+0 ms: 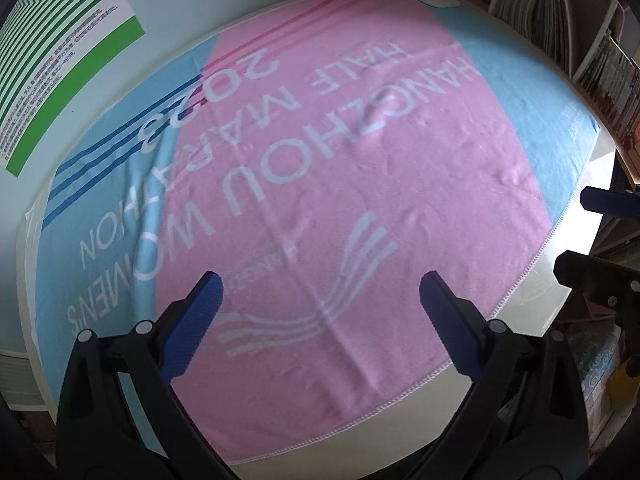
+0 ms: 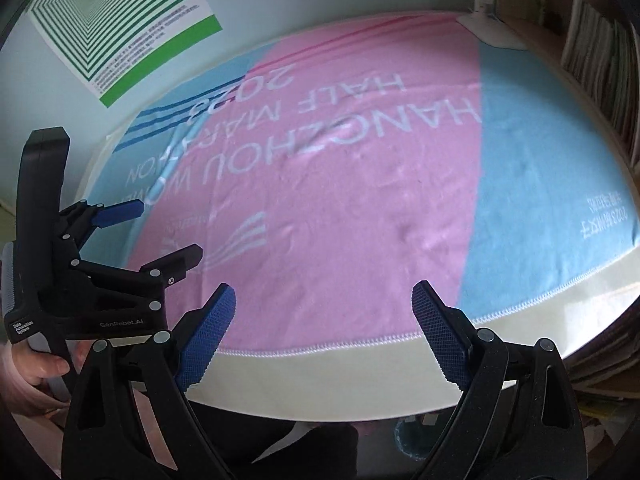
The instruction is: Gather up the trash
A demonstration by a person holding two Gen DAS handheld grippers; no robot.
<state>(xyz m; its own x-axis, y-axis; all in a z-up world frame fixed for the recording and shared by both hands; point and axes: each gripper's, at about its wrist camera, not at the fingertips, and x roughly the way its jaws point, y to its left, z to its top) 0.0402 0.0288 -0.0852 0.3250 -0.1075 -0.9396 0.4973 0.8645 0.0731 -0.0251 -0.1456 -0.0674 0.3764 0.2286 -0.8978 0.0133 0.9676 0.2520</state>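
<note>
Oddly, no trash shows in either view, so where it lies cannot be told from here. The towel (image 1: 340,184) is spread flat over the tabletop (image 2: 360,372), pink in the middle with blue at both ends, probably as a soft, plain work surface against which small litter would stand out. Both tools hover above its near edge, not touching it. The left hand-held gripper (image 1: 320,312) is released, its 2 blue pads wide apart with nothing between them; in the right view it sits to the left, angled across the towel. The right hand-held gripper (image 2: 324,320) is likewise spread and empty, poised over the bare rim of the tabletop. A poster (image 2: 116,28) hangs on the wall behind, and bookshelves (image 1: 580,40) stand at the right. Judging by this, collecting has no visible target yet.
</note>
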